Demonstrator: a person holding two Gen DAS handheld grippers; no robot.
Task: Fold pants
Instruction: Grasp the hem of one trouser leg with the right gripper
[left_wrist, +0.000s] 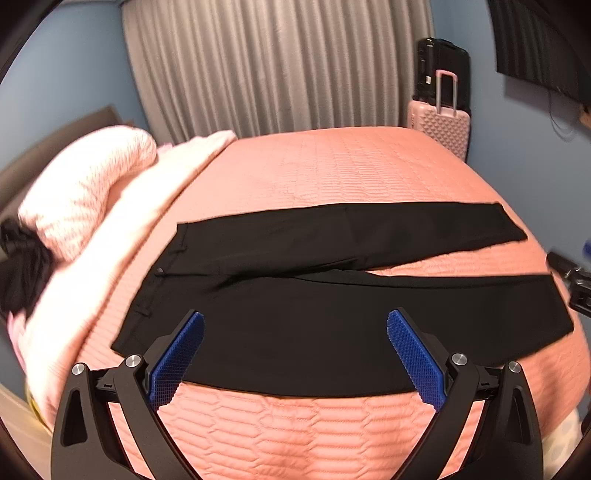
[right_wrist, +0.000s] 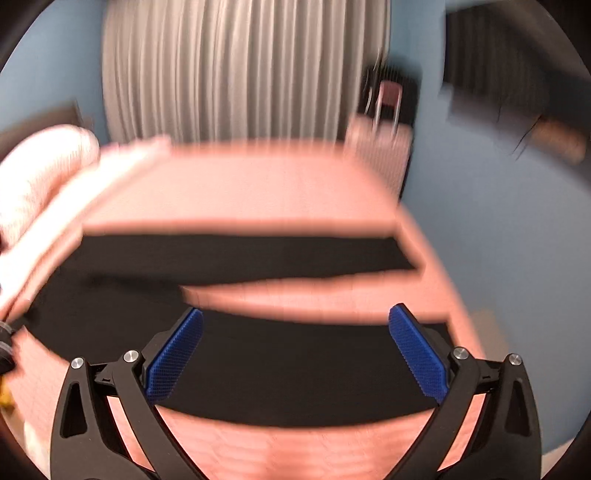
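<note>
On the bed (left_wrist: 332, 166), which has a pink quilted cover, lies one pair of black pants (left_wrist: 295, 314), spread out flat. It has two legs, and both run off toward 3 o'clock, with the waist end toward 9 o'clock. The legs touch near the waist and open into a thin gap farther along, where the pink cover shows through. The cloth looks smooth, with only a few soft creases. There are two tools. The left tool (left_wrist: 295, 354) is wide open and holds nothing; its two blue pads (left_wrist: 177, 362) sit over the near edge of the pants, close to the waist end. The right tool (right_wrist: 295, 350) is wide open too and holds nothing; its pads are over the near leg. The left view is sharp and shows more: one pink suitcase (left_wrist: 439, 125) at 1 o'clock, one gray curtain (left_wrist: 277, 66) at 12 o'clock, and a pale pink blanket (left_wrist: 85, 192) heaped at 9 o'clock. A bit of the right tool peeks in at 3 o'clock there. The right view is blurry, so the small things in it are hard to make out.
</note>
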